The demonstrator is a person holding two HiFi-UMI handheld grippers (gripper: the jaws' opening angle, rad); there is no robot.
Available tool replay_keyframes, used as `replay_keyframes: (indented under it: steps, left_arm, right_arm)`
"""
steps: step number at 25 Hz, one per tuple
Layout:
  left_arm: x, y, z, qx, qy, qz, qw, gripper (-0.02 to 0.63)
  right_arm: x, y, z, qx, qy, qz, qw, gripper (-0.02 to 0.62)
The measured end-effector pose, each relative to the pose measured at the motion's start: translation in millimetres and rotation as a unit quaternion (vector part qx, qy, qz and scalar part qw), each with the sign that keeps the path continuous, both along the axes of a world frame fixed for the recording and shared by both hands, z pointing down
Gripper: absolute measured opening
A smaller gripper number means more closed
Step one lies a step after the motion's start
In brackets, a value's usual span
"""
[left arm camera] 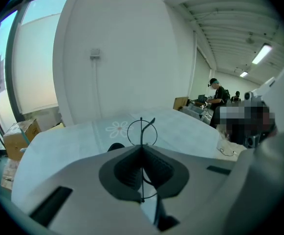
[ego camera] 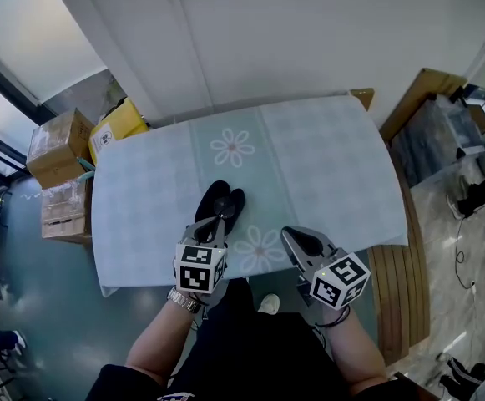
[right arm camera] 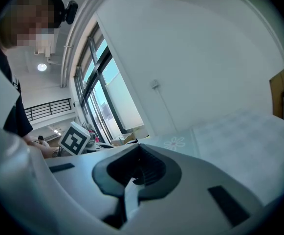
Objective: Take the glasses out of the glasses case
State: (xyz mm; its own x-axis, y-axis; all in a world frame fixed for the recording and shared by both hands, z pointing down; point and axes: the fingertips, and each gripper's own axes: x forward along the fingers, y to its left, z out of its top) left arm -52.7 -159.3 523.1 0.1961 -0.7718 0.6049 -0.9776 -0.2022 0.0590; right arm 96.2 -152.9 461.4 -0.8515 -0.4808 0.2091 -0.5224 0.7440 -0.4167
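Fingers [left arm camera: 126, 168] of left gripper [left arm camera: 142, 148] tight on wire glasses [left arm camera: 141, 130]

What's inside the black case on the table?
The open case looks dark and bare where it shows. The glasses are clamped in the left gripper, not inside. That gripper covers the case's near end, so that bit is unseen.

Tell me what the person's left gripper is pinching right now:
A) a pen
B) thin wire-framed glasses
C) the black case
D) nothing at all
B: in the left gripper view, the left gripper has its jaws closed on the glasses, whose round wire rim sticks out beyond them, while the black case lies apart on the table.
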Motion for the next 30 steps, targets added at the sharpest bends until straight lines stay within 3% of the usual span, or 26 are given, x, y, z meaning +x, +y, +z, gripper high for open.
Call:
replay_keyframes:
  steps: [13, 23, 30]
  left_arm:
    - [22.2, 71.9, -44.3, 0.057, 0.06, -0.005, 0.9966, 0.029]
    - [4.2, 110.3, -51.9, 0.061, 0.055, -0.007, 0.9966, 0.029]
    - [-20.0, 124.7, -47.5, 0.056, 0.063, 0.004, 0.9965, 0.029]
  right_arm:
    - [0.2, 37.6, -17.4, 0.023, -0.001, -0.039, 0.999, 0.023]
    - [-28.7, 63.0, -11.5, 0.011, -0.002, -0.065, 0.998, 0.023]
    - [-52.8, 75.4, -1.3, -0.002, 0.004, -0.054, 0.999, 0.023]
